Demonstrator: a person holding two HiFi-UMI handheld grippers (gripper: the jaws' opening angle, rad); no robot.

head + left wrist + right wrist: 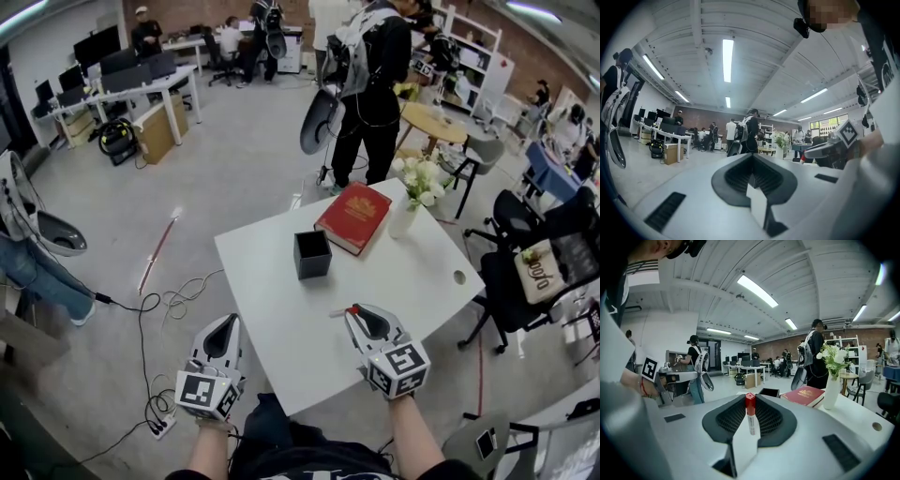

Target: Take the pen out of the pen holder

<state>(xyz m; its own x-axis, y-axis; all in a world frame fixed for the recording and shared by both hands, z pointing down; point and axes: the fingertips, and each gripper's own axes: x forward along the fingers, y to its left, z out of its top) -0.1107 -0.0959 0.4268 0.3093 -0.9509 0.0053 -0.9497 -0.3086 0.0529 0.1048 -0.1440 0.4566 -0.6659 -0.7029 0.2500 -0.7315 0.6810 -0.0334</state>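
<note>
We found the pen (pixel 750 414) already out of the pen holder (pixel 312 255). It sat between the jaws of the right gripper (pixel 354 314), which were closed on its barrel only as far as the barrel allowed. The red cap stood up above the pads in the right gripper view, and showed as a small red tip at the gripper's nose in the head view. The pen was held over the near part of the white table (pixel 272 309), well apart from the holder, which stood farther out just beside a red book (pixel 353 217). No other pen showed in the holder, though its inside was dark.

The left gripper (pixel 228 325) hung off the table's near left edge. Its jaws were together with nothing between them, and it touched nothing.

In our judgement the removal itself was done, and the step in hand was carrying the pen clear. The next move most likely calls for lowering the pen to a bare patch of table on the near side, away from the book and the vase of flowers (pixel 410 199). The barrel should lie flat before the jaws part, since a round barrel let go at a tilt may roll toward the table's edge. We saw no part for the left gripper in this.
</note>
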